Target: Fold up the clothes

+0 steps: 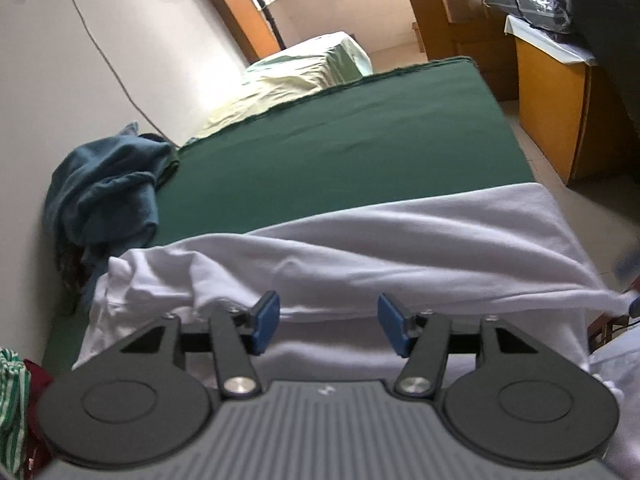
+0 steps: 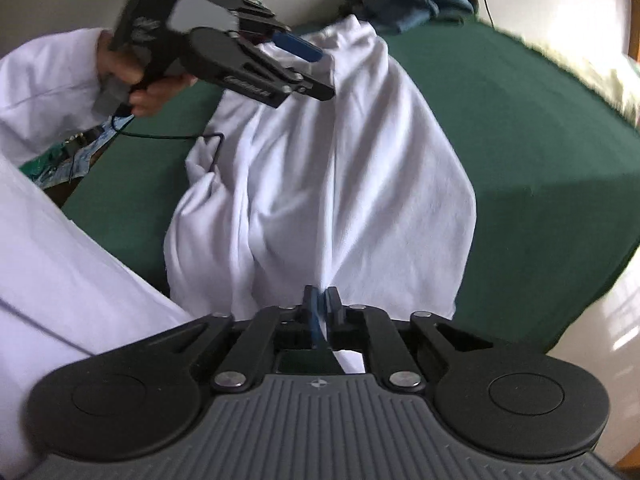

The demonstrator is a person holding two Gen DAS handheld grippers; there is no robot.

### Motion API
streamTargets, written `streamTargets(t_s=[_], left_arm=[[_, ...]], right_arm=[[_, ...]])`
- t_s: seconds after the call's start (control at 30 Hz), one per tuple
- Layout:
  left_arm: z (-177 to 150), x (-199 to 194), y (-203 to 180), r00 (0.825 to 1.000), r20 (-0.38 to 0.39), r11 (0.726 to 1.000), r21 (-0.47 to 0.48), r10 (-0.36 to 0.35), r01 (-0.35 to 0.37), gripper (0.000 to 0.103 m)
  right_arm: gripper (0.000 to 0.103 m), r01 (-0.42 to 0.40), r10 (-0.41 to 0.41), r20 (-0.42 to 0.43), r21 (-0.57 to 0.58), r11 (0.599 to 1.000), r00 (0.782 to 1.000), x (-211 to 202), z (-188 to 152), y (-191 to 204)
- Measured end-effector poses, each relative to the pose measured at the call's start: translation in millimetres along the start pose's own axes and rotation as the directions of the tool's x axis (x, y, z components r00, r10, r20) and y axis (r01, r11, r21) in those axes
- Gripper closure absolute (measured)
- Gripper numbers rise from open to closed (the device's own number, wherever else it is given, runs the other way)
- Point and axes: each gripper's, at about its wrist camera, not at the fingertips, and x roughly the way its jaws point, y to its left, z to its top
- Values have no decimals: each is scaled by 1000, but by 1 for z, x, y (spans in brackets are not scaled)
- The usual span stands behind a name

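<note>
A white garment (image 1: 360, 240) lies rumpled across the near end of a bed covered in dark green cloth (image 1: 360, 132). My left gripper (image 1: 328, 320) hovers open just above the garment's near fold, nothing between its blue pads. In the right wrist view the same white garment (image 2: 328, 168) stretches from my right gripper (image 2: 320, 300), which is shut on a pinch of its near edge, up to the left gripper (image 2: 304, 56) held by a hand (image 2: 148, 92) over the far end.
A crumpled teal garment (image 1: 108, 192) is heaped against the wall at the left. Pale yellow bedding (image 1: 288, 76) lies beyond the green cloth. An orange cabinet (image 1: 560, 104) stands on the right by tiled floor. Striped green and red clothes (image 1: 16, 396) sit at lower left.
</note>
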Motion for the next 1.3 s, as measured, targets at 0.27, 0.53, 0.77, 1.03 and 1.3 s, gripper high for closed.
streamTargets(t_s=[0.27, 0.53, 0.77, 1.03, 1.3], left_arm=[[0, 9, -14, 1000, 15, 999, -49, -24, 25, 36], [-27, 21, 31, 983, -102, 957, -233, 150, -170, 33], [-41, -15, 53, 992, -72, 872, -473, 106, -127, 28], [-23, -7, 15, 984, -155, 802, -575, 87, -161, 26], [-29, -24, 15, 938, -283, 495, -797, 202, -347, 24]], right_arm=[[77, 37, -42, 80, 62, 997, 996, 16, 22, -3], [72, 77, -80, 80, 35, 996, 994, 0, 22, -12], [69, 156, -193, 205, 183, 971, 959, -16, 35, -47], [70, 7, 17, 179, -131, 991, 984, 39, 97, -43], [64, -209, 228, 3, -381, 901, 974, 69, 120, -60]])
